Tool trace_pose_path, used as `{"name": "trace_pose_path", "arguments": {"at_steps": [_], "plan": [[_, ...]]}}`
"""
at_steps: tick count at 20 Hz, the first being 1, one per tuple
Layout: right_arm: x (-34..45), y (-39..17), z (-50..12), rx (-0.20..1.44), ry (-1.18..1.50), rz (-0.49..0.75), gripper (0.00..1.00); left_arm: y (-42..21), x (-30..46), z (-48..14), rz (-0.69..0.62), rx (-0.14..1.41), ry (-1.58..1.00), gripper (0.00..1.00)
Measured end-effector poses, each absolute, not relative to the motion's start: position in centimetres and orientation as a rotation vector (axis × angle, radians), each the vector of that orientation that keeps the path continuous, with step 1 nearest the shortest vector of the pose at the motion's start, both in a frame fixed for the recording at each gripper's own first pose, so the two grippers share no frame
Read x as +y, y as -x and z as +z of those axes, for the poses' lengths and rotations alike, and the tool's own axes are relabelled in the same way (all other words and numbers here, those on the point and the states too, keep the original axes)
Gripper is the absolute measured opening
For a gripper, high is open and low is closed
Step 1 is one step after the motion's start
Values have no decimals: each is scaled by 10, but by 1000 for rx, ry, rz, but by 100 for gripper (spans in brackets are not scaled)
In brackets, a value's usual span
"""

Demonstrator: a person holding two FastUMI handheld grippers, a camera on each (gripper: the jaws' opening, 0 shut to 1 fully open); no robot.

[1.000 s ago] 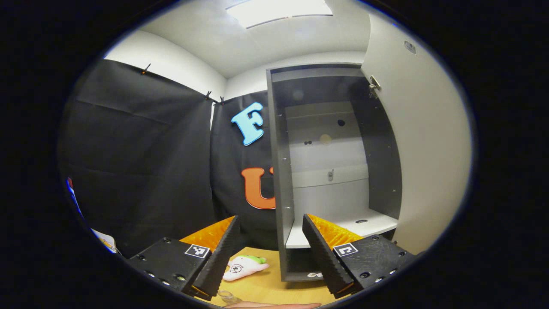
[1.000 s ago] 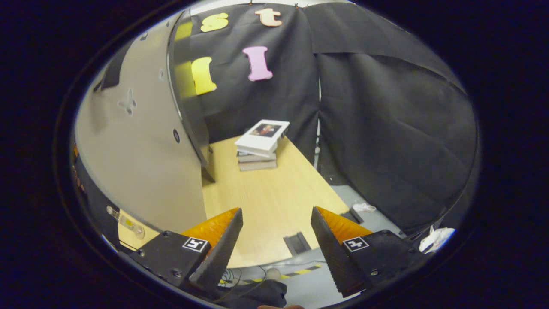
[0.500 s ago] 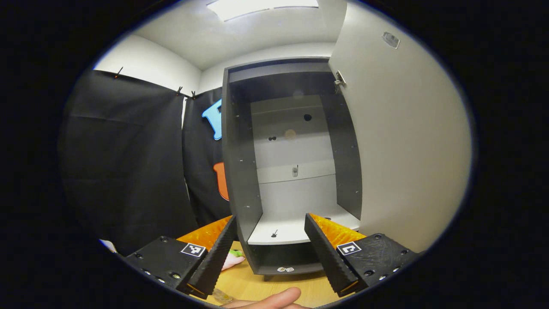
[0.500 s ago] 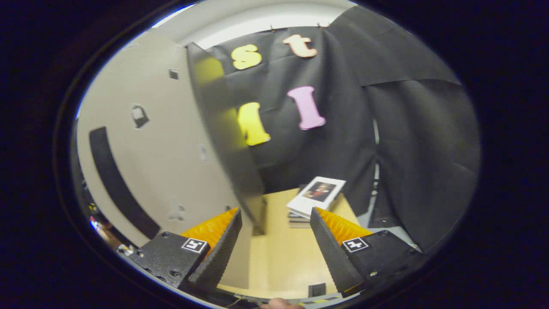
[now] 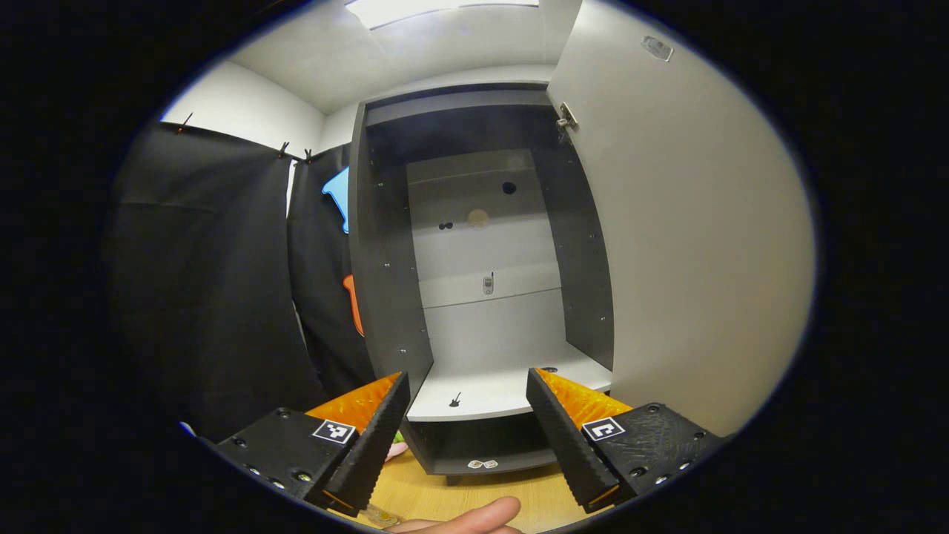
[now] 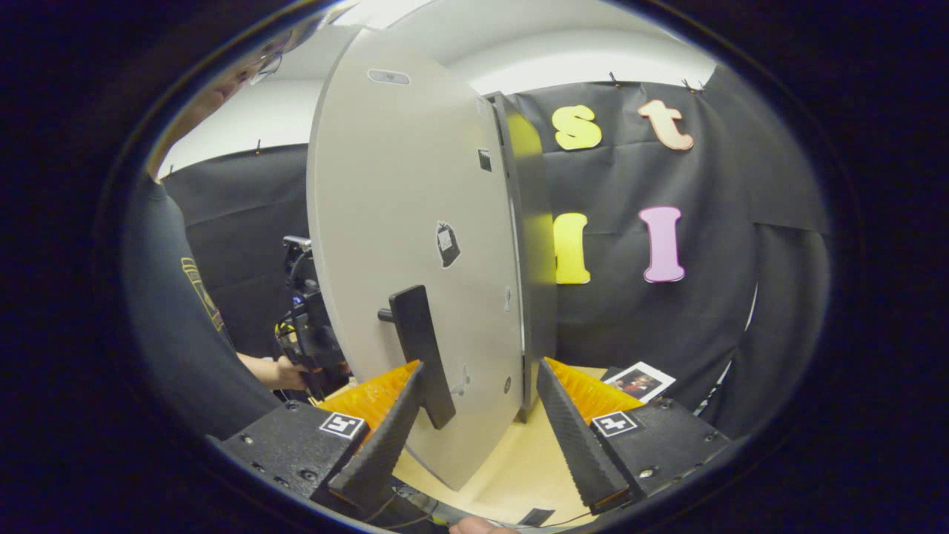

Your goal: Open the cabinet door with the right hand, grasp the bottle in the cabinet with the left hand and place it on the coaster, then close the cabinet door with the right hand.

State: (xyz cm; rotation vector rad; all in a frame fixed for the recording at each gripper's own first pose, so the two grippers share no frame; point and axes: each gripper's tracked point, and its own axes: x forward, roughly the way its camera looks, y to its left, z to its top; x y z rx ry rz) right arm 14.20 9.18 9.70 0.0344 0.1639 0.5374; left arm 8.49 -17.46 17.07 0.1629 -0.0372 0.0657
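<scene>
Cabinet: dark carcass standing on the wooden counter, seen head-on in the left gripper view, its pale back panel lit from above.
Cabinet door: swung wide open on the right of the left gripper view; in the right gripper view its pale outer face is turned edge-on toward the camera.
Door handle: dark upright bar on the door's outer face, standing just above the right tool's fingers, apart from both.
Shelf: white board low inside the cabinet, lying between the left tool's fingertips in the picture.
Bottle: I can't pick it out inside the cabinet; a clear bit of something sits at the bottom edge of the left gripper view, too little of it to name.
Left tool: fingers spread apart, gripping nothing, pointed into the cabinet opening.
Right tool: fingers spread apart, gripping nothing, pointed at the lower part of the door.
Person: dark sleeve at the left of the right gripper view, a hand holding the far-off rig beyond the door.
Books: lying on the counter past the door, by the black cloth.
</scene>
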Motion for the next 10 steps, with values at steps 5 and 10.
{"name": "trace_pose_path", "arguments": {"at_steps": [5,10], "plan": [[121,-143,104,211,-107,608,98,-93,-158,173,86,-57,-175,95],[167,-150,102,241,-104,697,98,-93,-126,176,135,-77,-143,95]]}}
